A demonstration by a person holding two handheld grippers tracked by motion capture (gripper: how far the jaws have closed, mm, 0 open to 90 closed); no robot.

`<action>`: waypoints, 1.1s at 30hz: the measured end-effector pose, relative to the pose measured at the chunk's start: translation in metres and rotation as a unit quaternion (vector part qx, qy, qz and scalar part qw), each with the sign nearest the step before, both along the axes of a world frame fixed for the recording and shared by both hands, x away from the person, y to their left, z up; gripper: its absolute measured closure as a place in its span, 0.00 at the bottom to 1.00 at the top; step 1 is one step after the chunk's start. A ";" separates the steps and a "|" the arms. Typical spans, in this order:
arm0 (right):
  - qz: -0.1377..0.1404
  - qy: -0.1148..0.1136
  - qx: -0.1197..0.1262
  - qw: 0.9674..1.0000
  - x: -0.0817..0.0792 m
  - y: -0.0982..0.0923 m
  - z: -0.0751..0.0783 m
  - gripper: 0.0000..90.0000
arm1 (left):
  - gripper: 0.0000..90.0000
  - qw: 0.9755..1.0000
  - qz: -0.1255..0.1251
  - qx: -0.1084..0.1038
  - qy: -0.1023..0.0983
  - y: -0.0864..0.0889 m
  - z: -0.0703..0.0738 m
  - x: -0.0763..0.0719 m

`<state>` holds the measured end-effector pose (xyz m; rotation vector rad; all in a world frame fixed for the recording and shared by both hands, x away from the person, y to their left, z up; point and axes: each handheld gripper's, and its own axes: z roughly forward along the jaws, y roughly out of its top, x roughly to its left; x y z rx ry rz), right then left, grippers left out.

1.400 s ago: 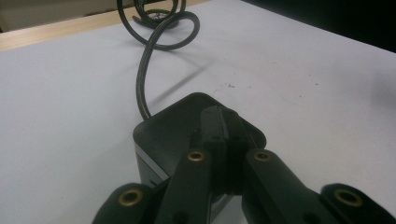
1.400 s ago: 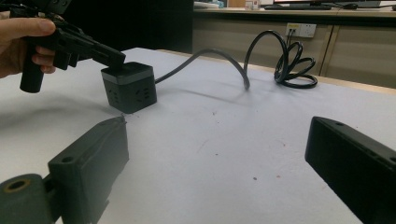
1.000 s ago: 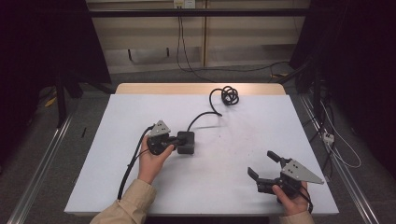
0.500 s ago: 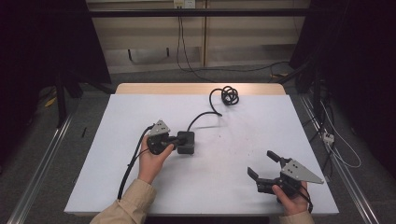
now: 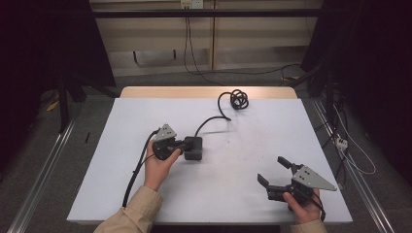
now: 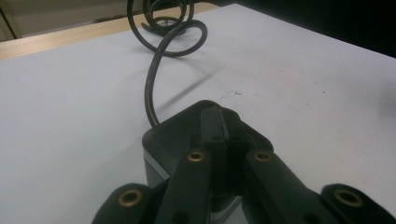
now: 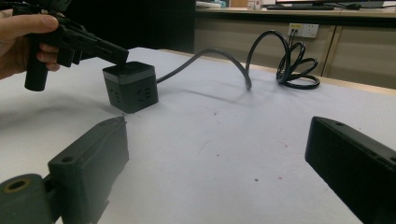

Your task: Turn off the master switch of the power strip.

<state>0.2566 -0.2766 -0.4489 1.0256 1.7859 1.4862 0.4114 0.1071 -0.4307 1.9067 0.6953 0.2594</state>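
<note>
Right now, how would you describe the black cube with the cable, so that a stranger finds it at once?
Look at the white table, near its middle and a little to the left. There the shut left gripper presses its tips on the top of a black cube socket. A dark cable runs from the cube to a coil at the far edge; nothing else on the table is box-shaped.

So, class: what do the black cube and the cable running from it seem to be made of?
The black cube: probably moulded plastic, matt, with a paler grey band below its top and slots cut in its sides. The cable: likely rubber or soft plastic sheathing, smooth with a slight sheen; it bends and coils freely at the far edge of the table.
</note>
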 end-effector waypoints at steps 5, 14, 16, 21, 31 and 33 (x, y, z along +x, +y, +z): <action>-0.001 0.000 0.001 1.000 0.000 0.000 0.000 0.06 | 0.99 1.000 0.002 -0.005 0.001 0.001 0.000 0.000; 0.000 -0.001 0.000 1.000 0.000 0.001 0.000 0.06 | 0.83 1.000 0.003 -0.021 0.006 0.003 0.005 -0.002; 0.001 -0.001 0.000 1.000 0.000 0.001 0.000 0.06 | 0.80 1.000 0.001 -0.025 0.007 0.003 0.006 -0.003; 0.002 -0.001 -0.001 1.000 0.000 0.001 0.000 0.06 | 0.74 1.000 0.002 -0.029 0.007 0.004 0.008 -0.004; 0.003 -0.001 -0.001 1.000 0.000 0.001 0.000 0.06 | 0.61 0.999 -0.001 -0.033 0.016 0.004 0.009 -0.004; 0.003 -0.001 0.000 1.000 0.000 0.001 0.000 0.06 | 0.59 0.999 0.000 -0.034 0.018 0.005 0.009 -0.004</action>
